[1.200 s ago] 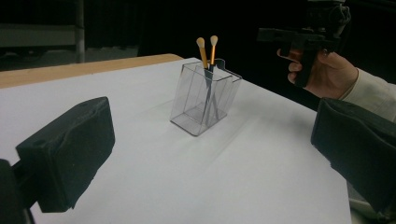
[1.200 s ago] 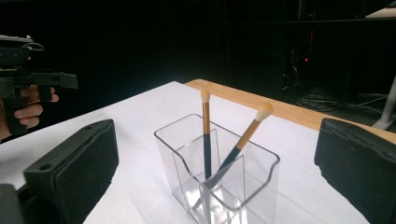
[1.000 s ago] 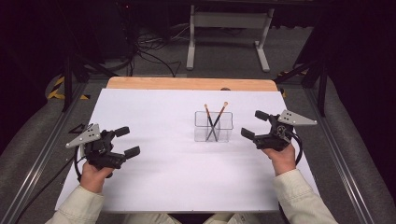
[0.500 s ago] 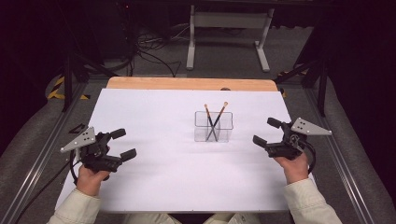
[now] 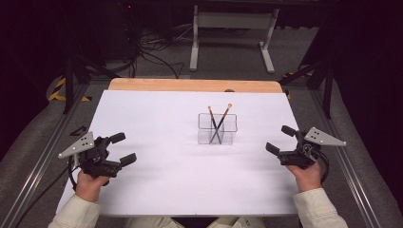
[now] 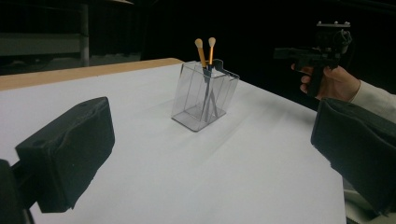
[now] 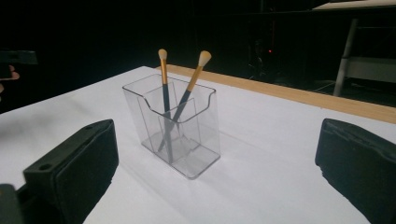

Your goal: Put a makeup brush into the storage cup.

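Observation:
A clear plastic holder [image 5: 217, 129] stands upright near the middle of the white table sheet [image 5: 166, 123]. Two brushes [image 5: 217, 122] with black handles, gold ferrules and pale tips lean crossed inside it. The holder [image 6: 203, 95] and the brushes [image 7: 180, 100] also appear in the gripper views. My left gripper [image 5: 122, 148] is open above the table's left edge, far left of the holder, with nothing between its jaws. My right gripper [image 5: 280, 139] is open near the right edge, likewise holding nothing. The right gripper [image 6: 299, 53] also appears far off in the left gripper view.
A wooden strip [image 5: 195, 85] borders the table's far edge. Metal rails [image 5: 43, 156] run along both sides. Behind the table stand a white metal frame [image 5: 230, 33] and loose cables [image 5: 152, 52] on the dark floor.
Both hands have drawn outward and back toward the person, away from the holder. Both grippers stayed open.

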`<state>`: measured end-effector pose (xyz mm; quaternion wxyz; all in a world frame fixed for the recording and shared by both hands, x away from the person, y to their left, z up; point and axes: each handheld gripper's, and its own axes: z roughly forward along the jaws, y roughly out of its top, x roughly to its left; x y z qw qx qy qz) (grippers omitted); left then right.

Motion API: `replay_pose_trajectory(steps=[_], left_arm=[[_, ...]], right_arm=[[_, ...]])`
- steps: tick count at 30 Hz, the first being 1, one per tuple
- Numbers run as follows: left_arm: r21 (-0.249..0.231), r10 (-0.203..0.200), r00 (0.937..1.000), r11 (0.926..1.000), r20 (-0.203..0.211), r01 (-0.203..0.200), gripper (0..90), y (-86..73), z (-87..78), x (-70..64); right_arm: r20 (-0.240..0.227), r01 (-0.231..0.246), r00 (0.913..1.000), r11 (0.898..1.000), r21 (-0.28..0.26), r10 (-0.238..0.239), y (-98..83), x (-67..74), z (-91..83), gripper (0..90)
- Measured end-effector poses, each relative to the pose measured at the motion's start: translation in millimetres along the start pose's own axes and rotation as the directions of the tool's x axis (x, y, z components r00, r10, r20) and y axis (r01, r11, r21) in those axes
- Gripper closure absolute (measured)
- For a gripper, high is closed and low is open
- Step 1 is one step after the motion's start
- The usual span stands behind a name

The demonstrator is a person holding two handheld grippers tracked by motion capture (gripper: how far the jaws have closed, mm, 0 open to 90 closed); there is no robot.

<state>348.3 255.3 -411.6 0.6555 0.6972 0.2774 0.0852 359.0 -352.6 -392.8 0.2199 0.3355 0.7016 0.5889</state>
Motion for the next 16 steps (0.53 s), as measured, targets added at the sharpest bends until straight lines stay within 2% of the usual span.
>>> replay_pose_trajectory(steps=[3,16], left_arm=[[-0.005,-0.001,1.0000,1.0000,0.000,0.001,0.6,-0.4,-0.9,0.3],[-0.015,0.000,0.9999,0.9999,-0.013,0.000,0.6,-1.4,-2.4,2.9]], right_arm=[[0.007,-0.015,0.9999,1.000,0.004,0.015,-4.2,-2.4,-1.6,0.0],[0.023,-0.017,0.9996,1.000,-0.025,0.018,-12.0,-4.7,-5.7,0.0]])
